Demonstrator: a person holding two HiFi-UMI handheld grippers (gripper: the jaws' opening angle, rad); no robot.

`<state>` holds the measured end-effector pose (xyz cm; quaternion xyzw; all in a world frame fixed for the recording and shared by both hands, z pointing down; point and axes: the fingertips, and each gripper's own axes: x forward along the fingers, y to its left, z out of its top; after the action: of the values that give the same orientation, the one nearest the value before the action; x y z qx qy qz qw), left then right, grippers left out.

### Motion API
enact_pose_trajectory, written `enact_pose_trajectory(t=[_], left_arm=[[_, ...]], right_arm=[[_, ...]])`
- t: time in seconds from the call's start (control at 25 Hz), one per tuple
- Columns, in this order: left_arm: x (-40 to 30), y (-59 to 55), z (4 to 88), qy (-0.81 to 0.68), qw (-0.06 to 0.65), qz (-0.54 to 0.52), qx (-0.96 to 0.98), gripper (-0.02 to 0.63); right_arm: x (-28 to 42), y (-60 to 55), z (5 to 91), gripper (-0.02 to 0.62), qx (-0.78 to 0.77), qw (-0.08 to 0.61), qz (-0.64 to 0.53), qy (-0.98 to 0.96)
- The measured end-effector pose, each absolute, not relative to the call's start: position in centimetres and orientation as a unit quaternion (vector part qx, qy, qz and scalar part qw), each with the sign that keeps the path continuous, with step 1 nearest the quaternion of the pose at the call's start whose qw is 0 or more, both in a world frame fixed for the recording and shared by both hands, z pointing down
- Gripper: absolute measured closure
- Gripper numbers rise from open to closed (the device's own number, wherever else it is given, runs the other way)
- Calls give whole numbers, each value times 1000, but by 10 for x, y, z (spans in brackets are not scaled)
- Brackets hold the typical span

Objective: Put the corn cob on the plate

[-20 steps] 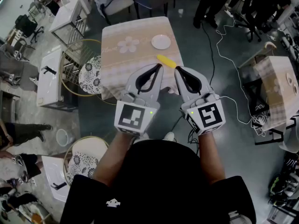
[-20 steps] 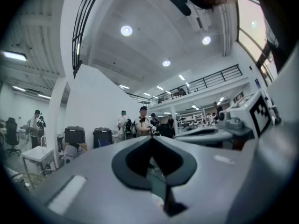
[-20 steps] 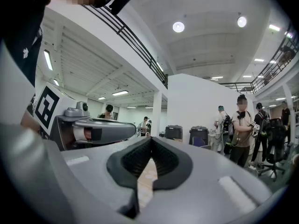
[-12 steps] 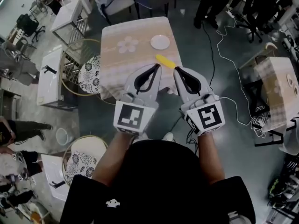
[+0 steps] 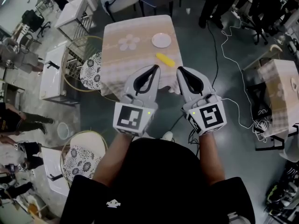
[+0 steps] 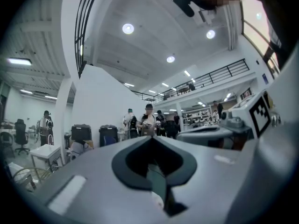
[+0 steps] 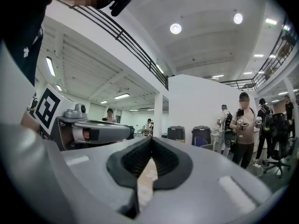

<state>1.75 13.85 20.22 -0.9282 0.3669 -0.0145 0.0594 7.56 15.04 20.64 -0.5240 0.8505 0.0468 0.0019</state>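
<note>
A small table (image 5: 135, 66) under a pale checked cloth with a flower motif (image 5: 128, 43) was seen in the upper middle of the head view. The yellow corn cob (image 5: 165, 59) lay on the cloth toward its right edge. The white plate (image 5: 161, 40) was set just above the cob in the frame, near it but apart, and nothing was seen on it. One round chair with a patterned cushion (image 5: 90, 71) was drawn up at the table's left edge, and another (image 5: 79, 160) stood at the lower left. A white desk (image 5: 52, 76) was placed further left, and white cables (image 5: 255, 124) were trailed over the dark floor at the right. A second cloth-covered table (image 5: 280, 85) was cut off by the right border, and standing people (image 5: 212, 3) by the upper one. The left gripper (image 5: 157, 68) and the right gripper (image 5: 179, 70) were held level, side by side just below the cob in the frame, their tips overlapping the table's near edge and clear of the cob. In each gripper view the jaws were seen closed tip to tip with nothing gripped. There the table was almost wholly hidden behind the gripper bodies, only a sliver of cloth being glimpsed through the right jaws' opening. Dark bins (image 6: 81, 133) and distant figures were made out against a white wall, too small for detail.
</note>
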Motion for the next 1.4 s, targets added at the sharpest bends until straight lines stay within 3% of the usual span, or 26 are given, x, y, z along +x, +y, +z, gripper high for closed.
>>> enact_pose_trajectory(t=[0.16,0.56,1.4], left_arm=[[18,143,205,388,40,-23,-920,597],[11,130,211,389,71,-36,-918,597],[-20,25,222,372,51,-38,-926,597]], right_arm=[[78,152,210,593,-511,7,44,859],[80,136,218,594,-508,12,38,860],[46,39,220,594,-531,-3,35,847]])
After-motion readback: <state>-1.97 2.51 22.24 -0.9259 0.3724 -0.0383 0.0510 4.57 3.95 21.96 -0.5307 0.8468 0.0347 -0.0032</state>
